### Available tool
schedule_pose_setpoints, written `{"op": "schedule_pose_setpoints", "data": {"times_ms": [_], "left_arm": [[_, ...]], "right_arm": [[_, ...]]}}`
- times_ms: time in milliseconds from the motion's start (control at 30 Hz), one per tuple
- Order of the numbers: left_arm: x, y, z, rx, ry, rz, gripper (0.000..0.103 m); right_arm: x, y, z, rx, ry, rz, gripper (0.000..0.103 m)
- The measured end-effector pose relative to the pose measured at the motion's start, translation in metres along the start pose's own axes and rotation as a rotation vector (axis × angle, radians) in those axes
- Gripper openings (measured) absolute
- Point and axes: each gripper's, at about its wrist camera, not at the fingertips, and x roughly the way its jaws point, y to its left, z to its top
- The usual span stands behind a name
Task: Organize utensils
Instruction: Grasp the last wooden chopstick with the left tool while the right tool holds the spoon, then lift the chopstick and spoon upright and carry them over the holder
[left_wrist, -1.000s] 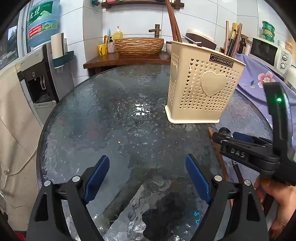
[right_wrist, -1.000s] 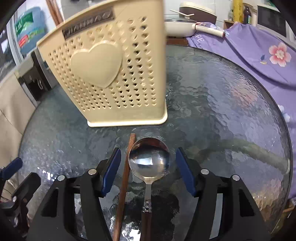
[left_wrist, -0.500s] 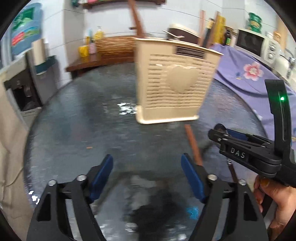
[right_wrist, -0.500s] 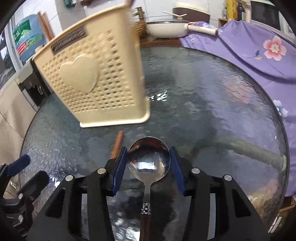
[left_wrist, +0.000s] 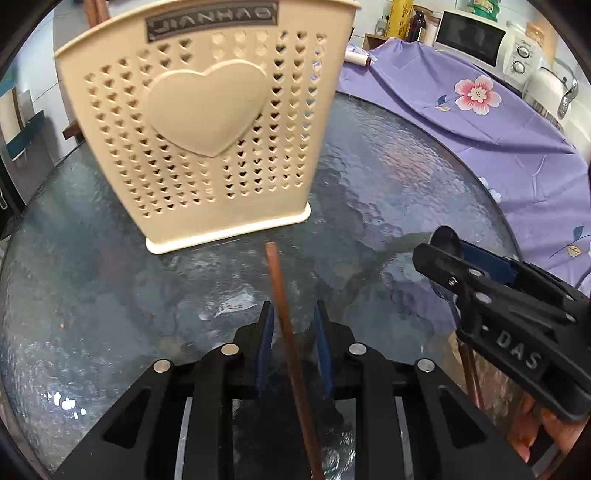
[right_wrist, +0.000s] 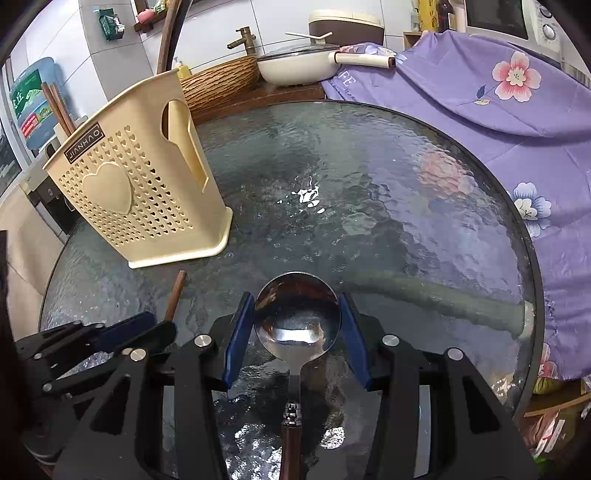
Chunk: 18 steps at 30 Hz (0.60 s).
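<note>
Utensil holder (left_wrist: 207, 122): the cream, heart-perforated caddy is standing upright on the far left part of the desk (right_wrist: 369, 192); brown stick-like handles are showing behind its left rim in the right wrist view.
Chopstick (left_wrist: 284, 328): the thin brown stick is lying on the glass, its far tip pointing toward the holder's base and stopping just short of it.
Left hand-held gripper (left_wrist: 293, 345): its jaws have just been closing and are now standing narrow, the blue pads (left_wrist: 265, 347) sitting on either side of the chopstick; whether they are pressing on it I cannot tell.
Spoon (right_wrist: 296, 314): the steel bowl is facing up, near the middle of the desk's near edge, with its dark wooden handle running back toward the camera.
Right hand-held gripper (right_wrist: 295, 332): it is sitting half open around the spoon's bowl, its blue pads (right_wrist: 236, 332) close against the bowl's two sides; the frames are not showing clearly whether they are gripping.
Purple floral cloth (right_wrist: 498, 92): it is draping over the surface to the right of and behind the desk.
</note>
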Motion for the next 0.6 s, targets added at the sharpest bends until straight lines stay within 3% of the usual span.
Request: {"op": "schedule_pose_setpoints", "data": {"times_ms": [200, 467, 600], "left_arm": [[0.010, -0.005, 0.008, -0.001, -0.009, 0.040, 0.008], [0.013, -0.003, 0.018, -0.031, -0.016, 0.029, 0.007], [-0.013, 0.004, 0.018, -0.038, -0.081, 0.020, 0.007]], "right_arm": [[0.001, 0.000, -0.002, -0.007, 0.006, 0.013, 0.047], [-0.005, 0.002, -0.001, -0.015, -0.006, 0.048, 0.048], [-0.016, 0.002, 0.004, -0.012, -0.024, 0.087, 0.047]]}}
